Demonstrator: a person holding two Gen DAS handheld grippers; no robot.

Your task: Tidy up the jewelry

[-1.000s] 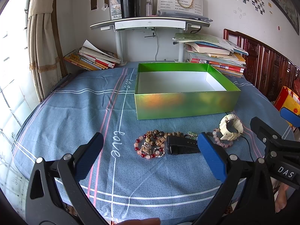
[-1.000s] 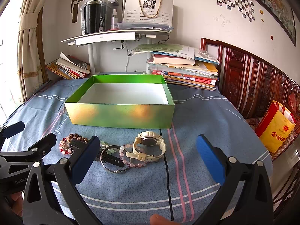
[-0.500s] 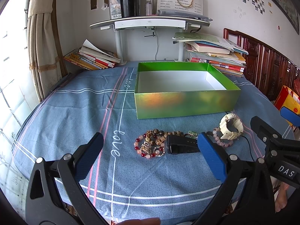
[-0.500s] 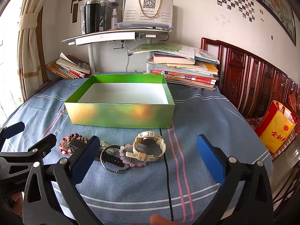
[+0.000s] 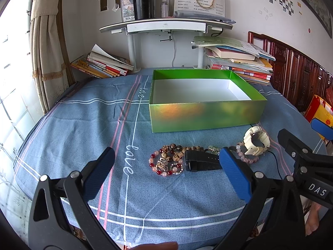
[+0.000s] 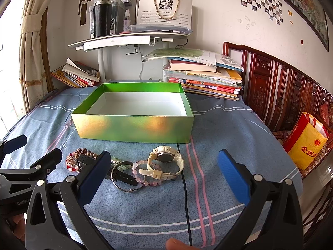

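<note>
An open green box (image 5: pixel 208 116) (image 6: pixel 133 128) with a white floor stands empty on the blue cloth. In front of it lie a red and pink bead bracelet (image 5: pixel 165 163) (image 6: pixel 72 162), a black watch (image 5: pixel 201 160) (image 6: pixel 124 176), a pink bead bracelet (image 6: pixel 143 179) (image 5: pixel 245 158) and a cream watch (image 5: pixel 257 141) (image 6: pixel 165 162). My left gripper (image 5: pixel 166 173) is open and empty, held low just before the bead bracelet. My right gripper (image 6: pixel 164 173) is open and empty, held before the cream watch. Each gripper shows in the other's view.
Book piles stand behind the box at left (image 5: pixel 102 66) and right (image 5: pixel 237 64). A white shelf (image 5: pixel 166 26) holds a black tumbler (image 5: pixel 143 1). A thin black cable (image 6: pixel 184 187) runs across the cloth. A carved wooden headboard (image 6: pixel 281 95) and a yellow bag (image 6: pixel 306 143) are at right.
</note>
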